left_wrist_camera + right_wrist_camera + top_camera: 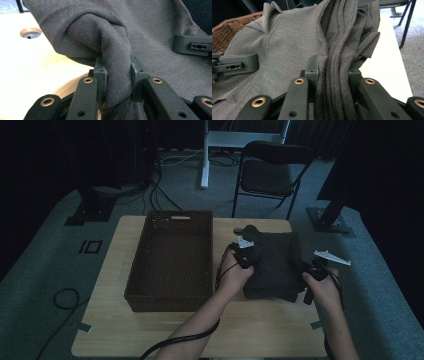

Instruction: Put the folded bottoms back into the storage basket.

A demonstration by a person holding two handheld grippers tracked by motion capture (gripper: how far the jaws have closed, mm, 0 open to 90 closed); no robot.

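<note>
Left gripper [117, 75] clamped on a bunched fold of the dark grey folded garment [274, 262]; right gripper [333, 72] pinching its stacked layered edge. Garment stretched between both sets of fingers, beside the wicker basket [150, 265].

Dark grey folded garment [274, 265], edges bunched, right of basket [170, 260].

high view: above, facing forward-down | gripper views: close on shared garment [272, 262]
</note>
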